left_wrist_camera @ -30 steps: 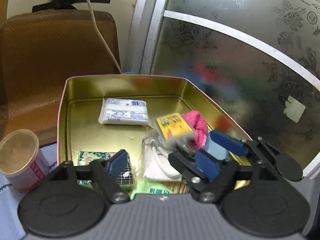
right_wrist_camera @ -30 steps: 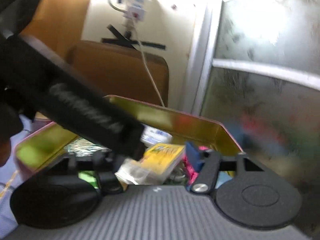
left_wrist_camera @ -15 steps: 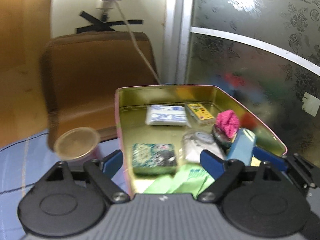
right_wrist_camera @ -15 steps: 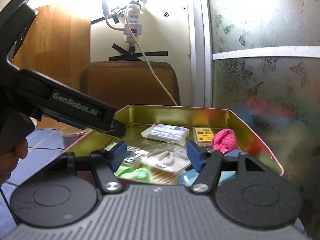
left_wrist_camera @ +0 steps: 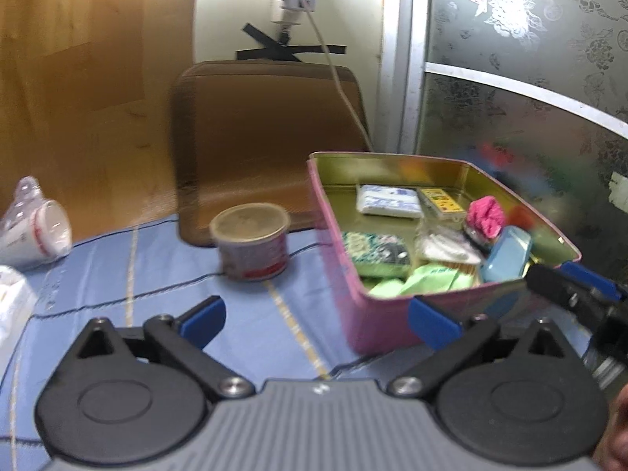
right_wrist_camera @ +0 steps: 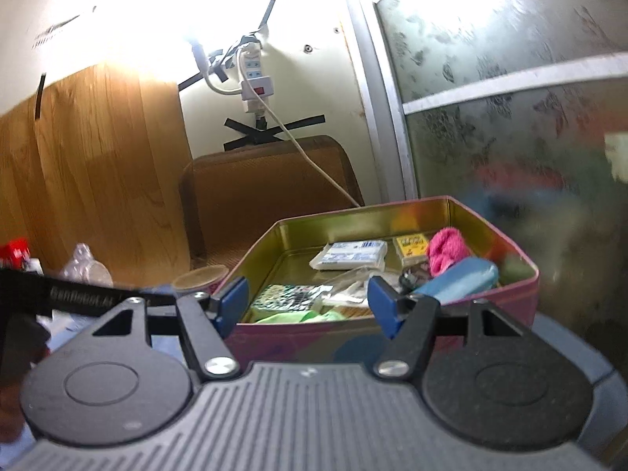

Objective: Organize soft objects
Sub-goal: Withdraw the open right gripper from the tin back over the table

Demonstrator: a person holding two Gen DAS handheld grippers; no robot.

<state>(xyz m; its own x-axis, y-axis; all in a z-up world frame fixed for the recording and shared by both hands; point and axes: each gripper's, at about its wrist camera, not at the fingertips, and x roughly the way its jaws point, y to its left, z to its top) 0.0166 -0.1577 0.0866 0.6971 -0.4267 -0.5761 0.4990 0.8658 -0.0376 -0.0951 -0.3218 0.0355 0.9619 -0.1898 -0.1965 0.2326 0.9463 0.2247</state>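
Observation:
A pink tin box (left_wrist_camera: 376, 325) with a gold inside stands on the blue cloth. It holds a white tissue pack (left_wrist_camera: 388, 201), a yellow pack (left_wrist_camera: 439, 199), a pink fluffy thing (left_wrist_camera: 486, 216), a blue case (left_wrist_camera: 506, 260), a patterned pack (left_wrist_camera: 375, 249) and green packets (left_wrist_camera: 416, 280). My left gripper (left_wrist_camera: 316, 318) is open and empty, in front of the box and to its left. My right gripper (right_wrist_camera: 308, 302) is open and empty, just before the box's near wall (right_wrist_camera: 353, 337). The tissue pack (right_wrist_camera: 349, 255) and pink thing (right_wrist_camera: 447, 251) show there too.
A round cup with a red label (left_wrist_camera: 253, 247) stands left of the box. A tipped white cup (left_wrist_camera: 35, 235) lies at the far left. A brown chair back (left_wrist_camera: 271, 137), a hanging cord and a frosted glass door (left_wrist_camera: 530, 98) are behind.
The right gripper let the yellow pack go into the box. Both grippers have pulled back out of the box and stand farther from it; the left has swung to the left.

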